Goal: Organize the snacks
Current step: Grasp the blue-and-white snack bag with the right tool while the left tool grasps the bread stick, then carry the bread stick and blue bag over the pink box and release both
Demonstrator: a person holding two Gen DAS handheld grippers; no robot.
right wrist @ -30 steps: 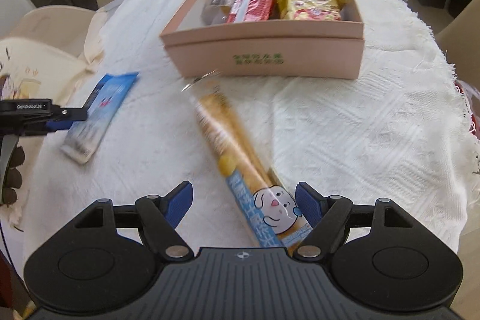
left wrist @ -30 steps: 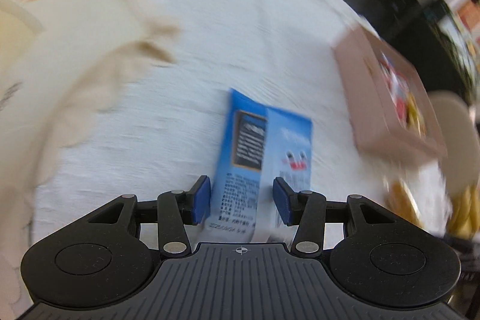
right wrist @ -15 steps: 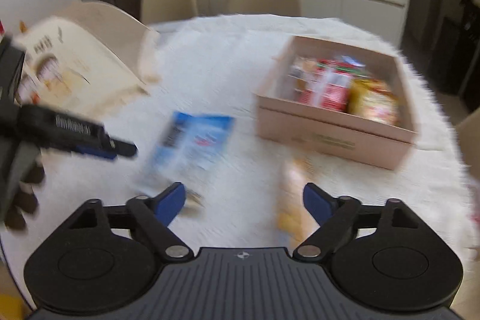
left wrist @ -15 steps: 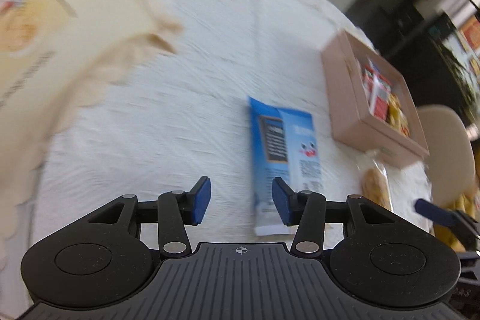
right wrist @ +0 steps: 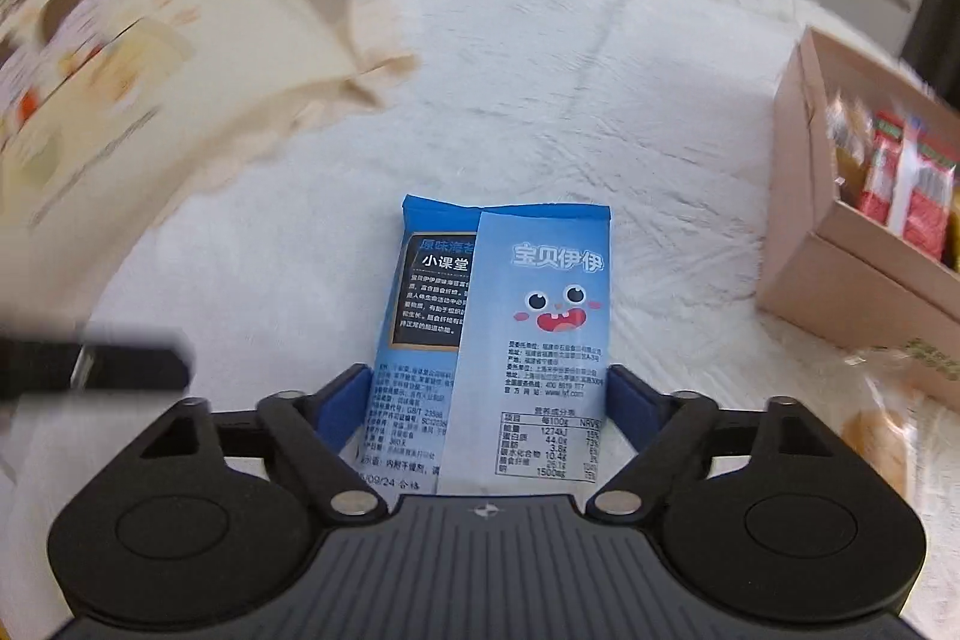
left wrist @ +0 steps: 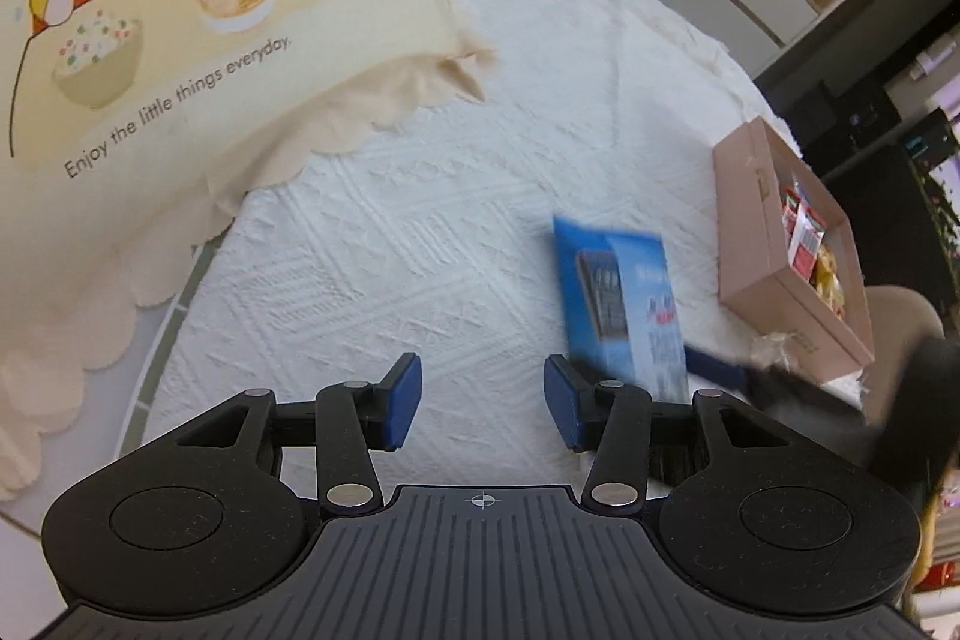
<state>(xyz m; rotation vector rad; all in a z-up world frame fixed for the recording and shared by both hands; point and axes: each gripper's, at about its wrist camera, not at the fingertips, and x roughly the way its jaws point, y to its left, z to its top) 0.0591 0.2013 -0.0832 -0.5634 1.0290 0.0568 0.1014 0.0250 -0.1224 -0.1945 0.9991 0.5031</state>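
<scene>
Both right fingers (right wrist: pixel 339 409) flank the blue packet (right wrist: pixel 504 340) at lower centre of my right view; the jaws have just been closing, and I can't tell whether the pads touch it. Pale blue, it shows a cartoon face, Chinese print and a nutrition table. My left gripper (left wrist: pixel 483 403) stands spread over bare cloth (left wrist: pixel 420 220), with the packet right of it. Only the left view reads the cushion (left wrist: pixel 180 10) clearly, upper left. The box (right wrist: pixel 840 244) of snacks sits at right.
</scene>
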